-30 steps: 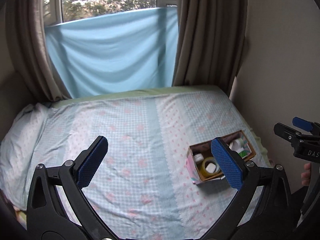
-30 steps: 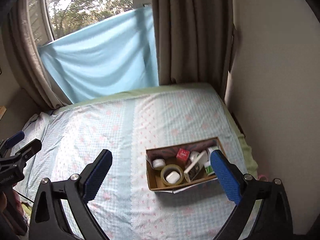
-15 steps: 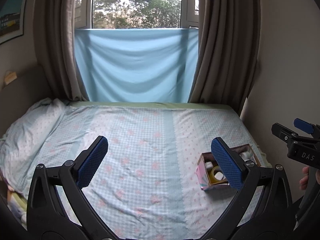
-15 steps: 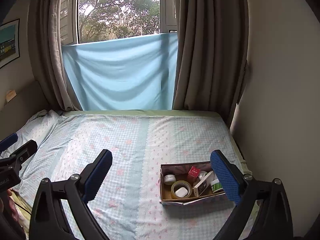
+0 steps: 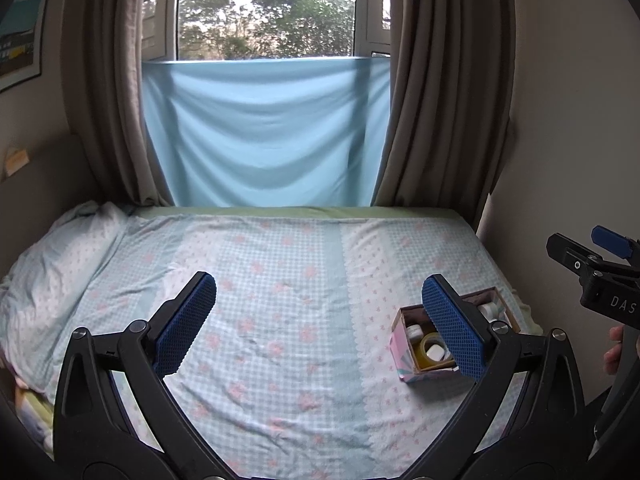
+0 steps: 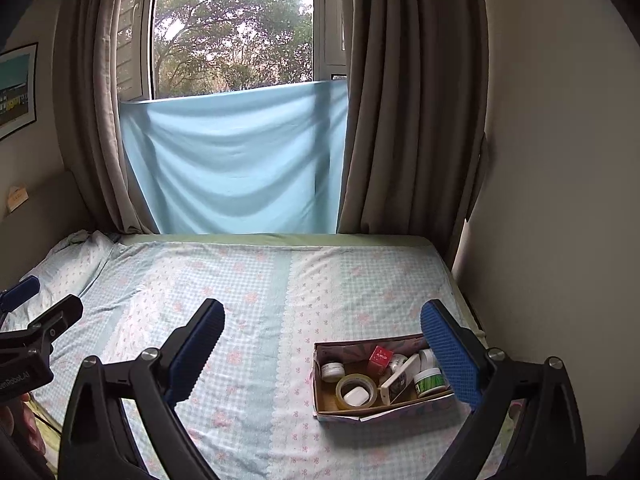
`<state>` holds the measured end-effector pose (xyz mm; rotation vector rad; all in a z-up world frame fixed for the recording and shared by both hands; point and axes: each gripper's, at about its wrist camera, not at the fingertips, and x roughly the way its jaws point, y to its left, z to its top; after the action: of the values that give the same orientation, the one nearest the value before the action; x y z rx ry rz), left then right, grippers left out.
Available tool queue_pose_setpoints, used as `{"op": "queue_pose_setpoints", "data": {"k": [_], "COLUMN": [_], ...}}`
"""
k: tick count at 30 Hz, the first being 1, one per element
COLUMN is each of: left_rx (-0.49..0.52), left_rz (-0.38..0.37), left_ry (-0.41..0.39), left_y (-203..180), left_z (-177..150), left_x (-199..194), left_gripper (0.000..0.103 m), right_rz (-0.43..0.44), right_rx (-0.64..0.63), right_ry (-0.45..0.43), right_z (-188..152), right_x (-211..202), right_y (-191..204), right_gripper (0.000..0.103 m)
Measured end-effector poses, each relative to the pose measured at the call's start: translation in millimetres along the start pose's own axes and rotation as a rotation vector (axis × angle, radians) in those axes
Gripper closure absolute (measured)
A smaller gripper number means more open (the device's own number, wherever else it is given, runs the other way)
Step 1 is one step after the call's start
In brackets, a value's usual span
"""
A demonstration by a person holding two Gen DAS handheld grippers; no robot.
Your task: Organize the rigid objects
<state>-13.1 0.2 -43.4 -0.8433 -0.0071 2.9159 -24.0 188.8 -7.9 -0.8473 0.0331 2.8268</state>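
Observation:
An open cardboard box (image 6: 320, 376) lies on the bed at the right; it also shows in the left wrist view (image 5: 402, 344). Inside are a roll of tape (image 6: 352, 380) around a white case (image 6: 357, 395), a red box (image 6: 379, 358), a white jar (image 6: 333, 370), a green-labelled jar (image 6: 429, 378) and a flat box (image 6: 396, 380). My left gripper (image 5: 320, 320) is open and empty above the bed, left of the box. My right gripper (image 6: 322, 350) is open and empty, held back from the box.
The bed (image 5: 280, 280) has a checked sheet with pink flowers and a pillow (image 5: 52, 264) at the left. A blue cloth (image 5: 264, 132) hangs over the window between brown curtains. A wall (image 6: 560, 200) runs along the bed's right side.
Both grippers have tilted up and pulled back from the bed, so the window shows more and the box looks smaller and lower. Both stayed open and empty.

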Motion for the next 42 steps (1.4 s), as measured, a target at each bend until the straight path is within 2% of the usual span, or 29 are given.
{"op": "queue_pose_setpoints", "data": {"k": [42], "left_rx": [0.032], "left_rz": [0.014], "left_ry": [-0.022], "left_y": [-10.7], "left_z": [-0.9], "left_x": [-2.7], "left_gripper": [0.000], "right_rz": [-0.016], "right_rx": [0.018], "right_ry": [0.000], "right_z": [-3.8], "right_x": [-2.2], "right_y": [-1.7], "right_gripper": [0.005]}}
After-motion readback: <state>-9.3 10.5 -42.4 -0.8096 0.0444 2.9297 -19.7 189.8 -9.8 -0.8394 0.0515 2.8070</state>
